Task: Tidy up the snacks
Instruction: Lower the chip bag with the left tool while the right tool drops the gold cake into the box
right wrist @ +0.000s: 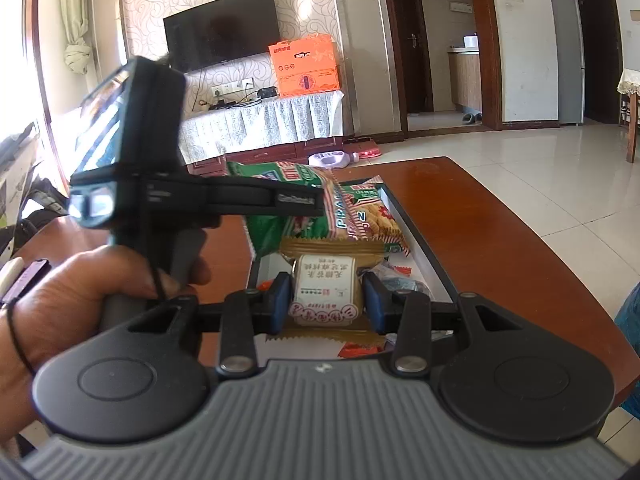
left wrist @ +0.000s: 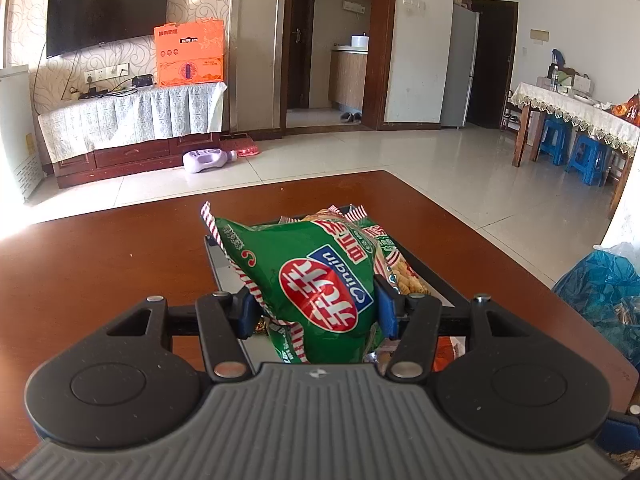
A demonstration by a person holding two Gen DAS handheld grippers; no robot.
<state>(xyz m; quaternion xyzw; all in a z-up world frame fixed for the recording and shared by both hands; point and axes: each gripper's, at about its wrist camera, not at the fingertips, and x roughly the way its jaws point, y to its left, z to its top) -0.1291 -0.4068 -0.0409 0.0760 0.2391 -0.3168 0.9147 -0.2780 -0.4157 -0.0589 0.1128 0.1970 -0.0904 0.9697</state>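
Note:
My left gripper [left wrist: 316, 314] is shut on a puffy green snack bag [left wrist: 316, 280] with a red and blue logo, held above a black-rimmed tray [left wrist: 434, 278] on the brown table. Behind the bag, more snack packs [left wrist: 404, 276] lie in the tray. In the right wrist view, my right gripper [right wrist: 326, 300] is shut on a small gold-wrapped snack with a cream label [right wrist: 325, 294], over the same tray [right wrist: 416, 232]. The left gripper's body and the hand holding it [right wrist: 76, 304] fill the left of that view, with the green bag [right wrist: 276, 200] under it. A biscuit pack [right wrist: 372, 216] lies in the tray beyond.
The brown table [left wrist: 100, 256] spreads left of the tray. A blue plastic bag [left wrist: 604, 284] sits at the table's right edge. Small red and orange wrappers [right wrist: 360, 348] lie at the tray's near end. Beyond the table are a tiled floor, a TV cabinet [left wrist: 132, 120] and a dining table with blue stools [left wrist: 576, 148].

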